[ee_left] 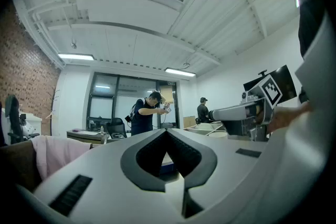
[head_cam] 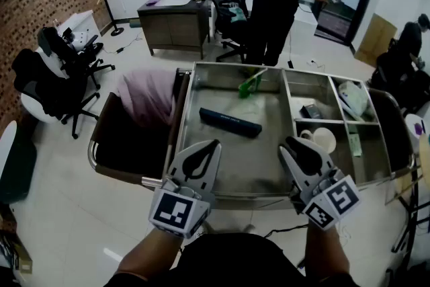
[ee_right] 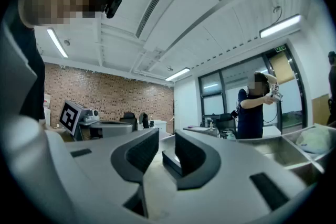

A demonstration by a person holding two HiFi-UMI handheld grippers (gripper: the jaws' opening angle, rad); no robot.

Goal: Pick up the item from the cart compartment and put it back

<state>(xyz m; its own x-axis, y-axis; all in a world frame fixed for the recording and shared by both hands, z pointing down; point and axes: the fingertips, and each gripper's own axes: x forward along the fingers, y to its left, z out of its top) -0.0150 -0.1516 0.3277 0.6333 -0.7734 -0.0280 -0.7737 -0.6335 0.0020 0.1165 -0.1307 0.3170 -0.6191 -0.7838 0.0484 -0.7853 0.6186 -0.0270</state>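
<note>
A long dark blue box (head_cam: 230,122) lies flat in the cart's large steel compartment (head_cam: 201,94), with a green item (head_cam: 250,84) behind it. Both grippers hover over the cart's near edge, short of the box. My left gripper (head_cam: 212,144) is shut, tips touching, with nothing in it; in the left gripper view (ee_left: 166,131) a sliver of the box (ee_left: 167,165) shows through the hollow of its jaws. My right gripper (head_cam: 290,143) stands open and empty. In the right gripper view (ee_right: 167,140) the box (ee_right: 171,162) lies ahead, beyond the gap.
Small compartments on the cart's right hold a white cup (head_cam: 323,140), a dark item (head_cam: 310,111) and a white bag (head_cam: 353,97). A pink cloth (head_cam: 146,95) sits in the bin on the cart's left. A person (head_cam: 279,3) stands behind the cart. Office chairs (head_cam: 57,80) are at the left.
</note>
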